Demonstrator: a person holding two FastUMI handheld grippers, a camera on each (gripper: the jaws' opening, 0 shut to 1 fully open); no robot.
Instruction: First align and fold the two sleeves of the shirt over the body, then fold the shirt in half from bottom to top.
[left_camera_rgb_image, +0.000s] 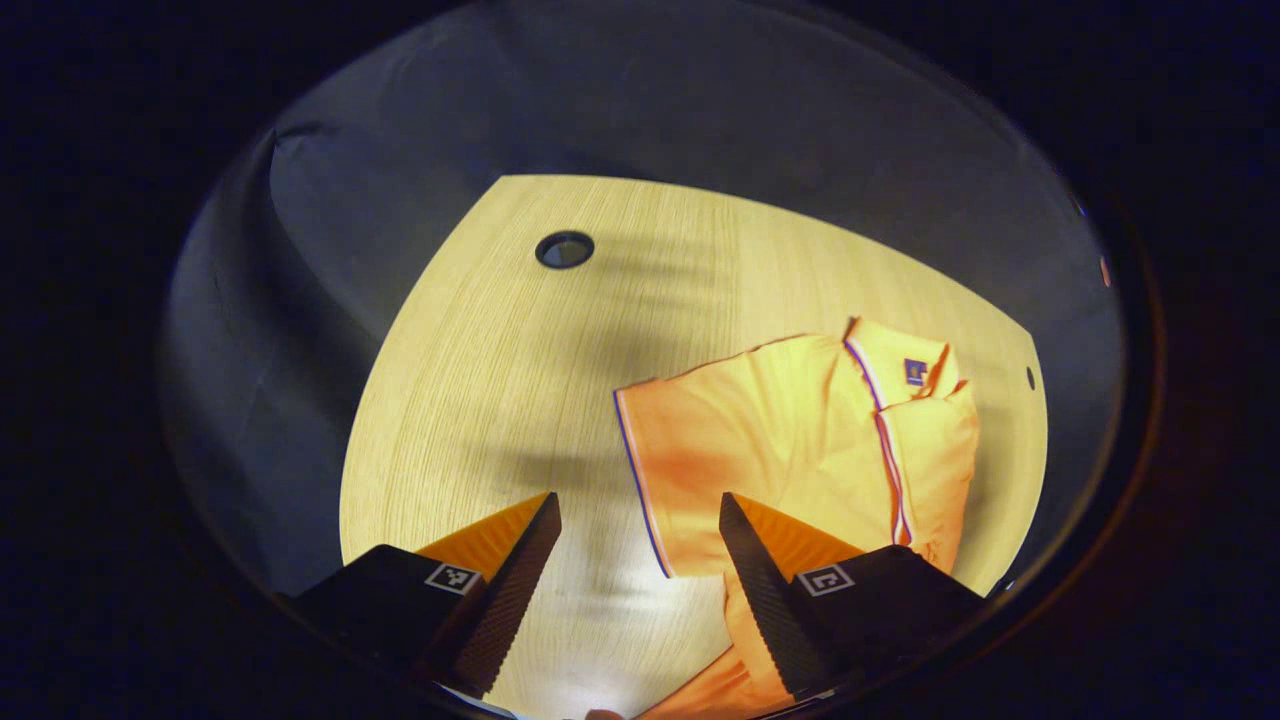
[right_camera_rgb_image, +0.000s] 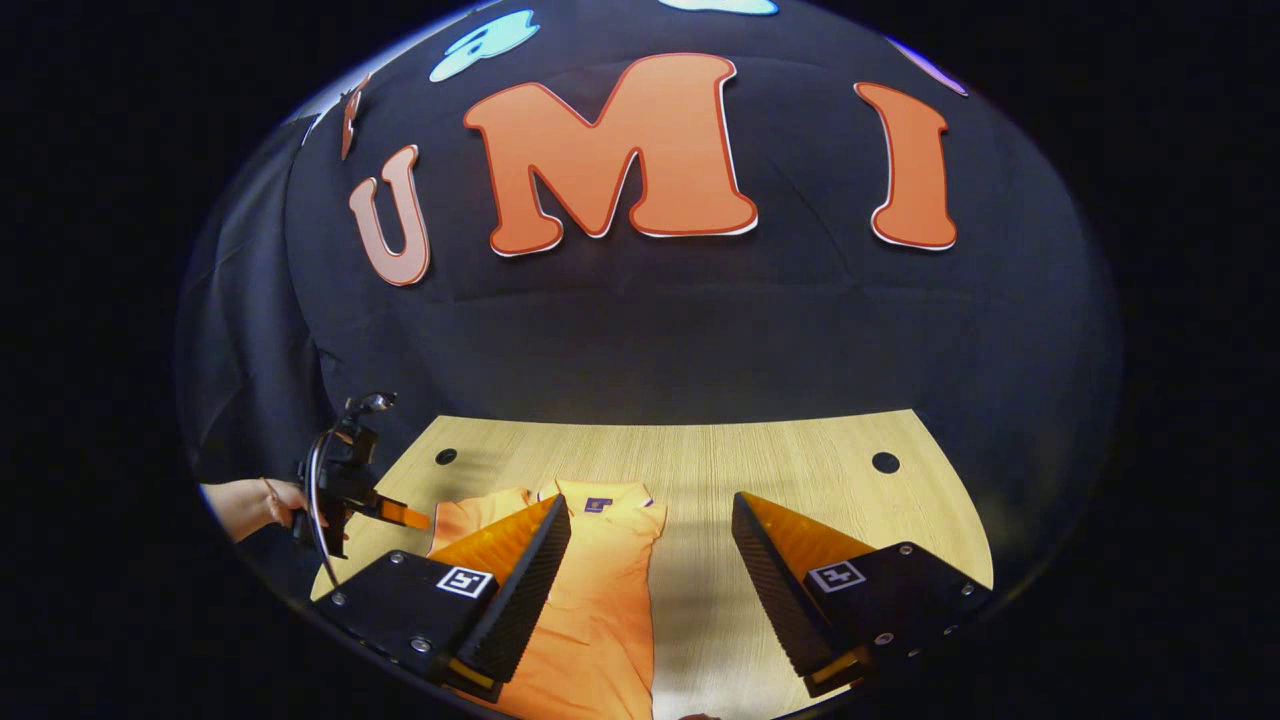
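Observation:
An orange polo shirt (left_camera_rgb_image: 790, 440) lies flat on the wooden table (left_camera_rgb_image: 500, 380), collar (left_camera_rgb_image: 900, 370) toward the far side. One short sleeve (left_camera_rgb_image: 650, 450) with a dark-trimmed hem spreads out toward my left gripper (left_camera_rgb_image: 638, 500), which hovers open above the table just beside that hem. The opposite side of the shirt looks folded in over the body along a striped edge (left_camera_rgb_image: 890, 460). In the right gripper view the shirt (right_camera_rgb_image: 600, 600) lies below my open right gripper (right_camera_rgb_image: 650, 500), whose near finger overlaps the chest. A hand (right_camera_rgb_image: 250, 505) holds the left gripper (right_camera_rgb_image: 405, 515) at the shirt's left edge.
Round cable holes sit in the tabletop (left_camera_rgb_image: 565, 249) (right_camera_rgb_image: 885, 462) (right_camera_rgb_image: 446, 456). Black cloth walls (right_camera_rgb_image: 650, 340) close in behind and beside the table. Bare wood (right_camera_rgb_image: 800, 470) stretches to the right of the shirt.

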